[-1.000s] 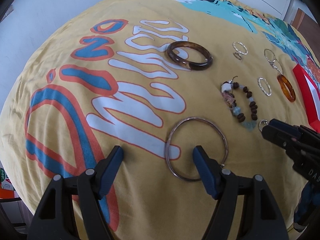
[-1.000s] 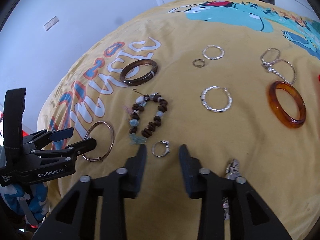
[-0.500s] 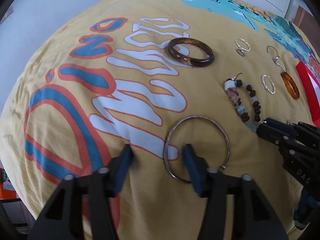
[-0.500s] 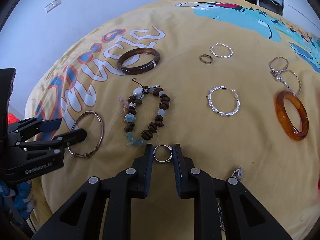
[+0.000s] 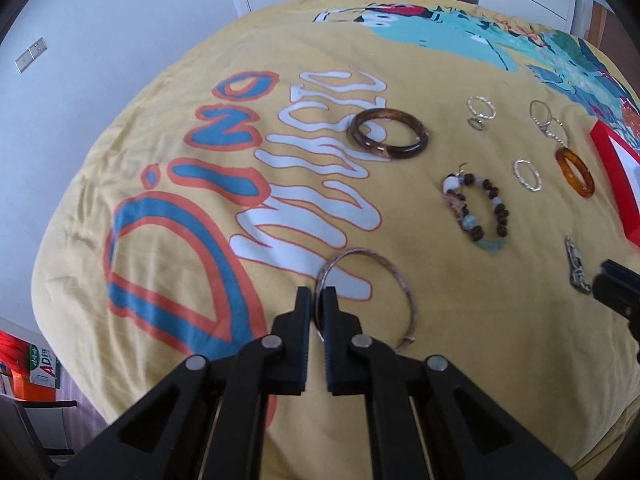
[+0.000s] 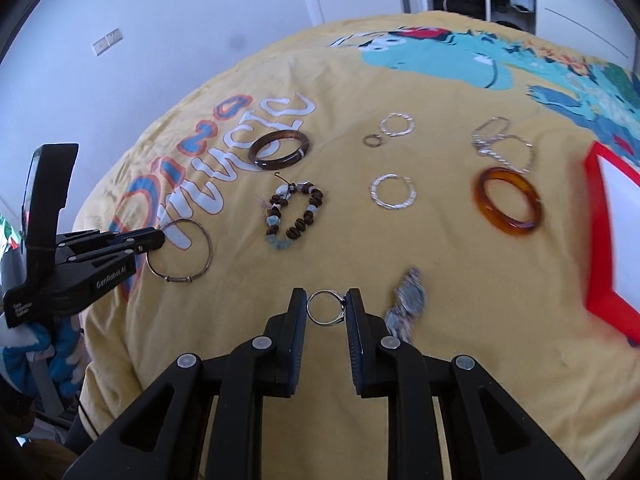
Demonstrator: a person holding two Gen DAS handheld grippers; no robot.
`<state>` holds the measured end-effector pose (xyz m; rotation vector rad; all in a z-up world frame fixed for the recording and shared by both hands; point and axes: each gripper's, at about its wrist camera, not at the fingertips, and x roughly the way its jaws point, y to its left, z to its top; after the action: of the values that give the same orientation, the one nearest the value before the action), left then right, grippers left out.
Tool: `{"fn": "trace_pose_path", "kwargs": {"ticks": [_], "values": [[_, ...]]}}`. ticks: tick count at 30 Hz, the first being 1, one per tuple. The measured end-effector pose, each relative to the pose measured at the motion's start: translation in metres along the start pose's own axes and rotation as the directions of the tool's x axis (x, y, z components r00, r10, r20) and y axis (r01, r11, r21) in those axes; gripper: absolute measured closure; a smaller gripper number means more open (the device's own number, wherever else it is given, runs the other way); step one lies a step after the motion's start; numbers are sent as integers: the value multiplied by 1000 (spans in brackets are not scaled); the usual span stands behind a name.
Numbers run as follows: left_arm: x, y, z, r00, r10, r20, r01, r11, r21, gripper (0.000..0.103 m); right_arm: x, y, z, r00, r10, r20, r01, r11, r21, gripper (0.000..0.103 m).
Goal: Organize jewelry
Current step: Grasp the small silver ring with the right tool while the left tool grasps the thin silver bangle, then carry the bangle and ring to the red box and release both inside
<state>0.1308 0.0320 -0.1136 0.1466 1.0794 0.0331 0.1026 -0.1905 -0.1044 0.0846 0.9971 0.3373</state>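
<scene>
The left claw (image 5: 318,302) pinches the rim of the thin round metal bangle (image 5: 404,284); the right claw (image 6: 326,306) pinches a small silver ring (image 6: 325,307) above the yellow printed bedspread (image 6: 460,264).

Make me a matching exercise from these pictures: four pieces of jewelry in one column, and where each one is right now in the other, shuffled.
1. thin metal bangle
2. small silver ring
3. amber ring
4. beaded bracelet

A. lying nearest the red tray
B. pinched in the left gripper
C. lying loose mid-bedspread
D. clamped in the right gripper

Pairs: 1-B, 2-D, 3-A, 4-C
</scene>
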Motion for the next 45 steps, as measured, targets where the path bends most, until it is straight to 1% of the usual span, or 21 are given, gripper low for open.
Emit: {"fn": "trace_pose_path", "kwargs": {"ticks": [4,16,21,25,29,32,36,38,41,43,45], "values": [[-19,-5,-6,1000,23,20,-23,999,27,99,-29,-5,-16,1000,-15,27,14,1000,23,84],[-71,-23,-21,995,44,90,-51,996,72,99,-102,-32,-62,991,-87,99,77,992,101,84],[-91,-35,-23,993,29,115,-40,995,94,99,-125,-46,-76,984,-121,129,104,985,137,84],[-107,-54,-19,990,-2,139,-16,992,126,99,-141,-65,-81,976,-159,150,133,976,170,84],[-125,-84,-5,984,-48,171,17,984,179,99,-158,-92,-80,963,-205,175,169,965,203,84],[-137,-112,8,978,-96,187,54,974,219,99,-170,-113,-73,951,-240,192,196,955,225,84],[-150,-161,35,964,-173,201,111,952,285,99,-181,-144,-62,938,-280,203,228,942,245,84],[-154,-188,48,956,-212,204,141,939,315,99,-183,-165,-53,931,-302,203,248,935,255,84],[-156,-235,70,942,-268,201,181,912,370,99,-180,-191,-44,925,-326,198,267,924,272,84],[-151,-271,86,932,-314,182,221,888,404,99,-173,-213,-37,922,-340,185,280,916,288,84],[-145,-302,95,924,-343,167,242,867,436,99,-165,-232,-32,920,-352,170,293,909,297,84]]}}
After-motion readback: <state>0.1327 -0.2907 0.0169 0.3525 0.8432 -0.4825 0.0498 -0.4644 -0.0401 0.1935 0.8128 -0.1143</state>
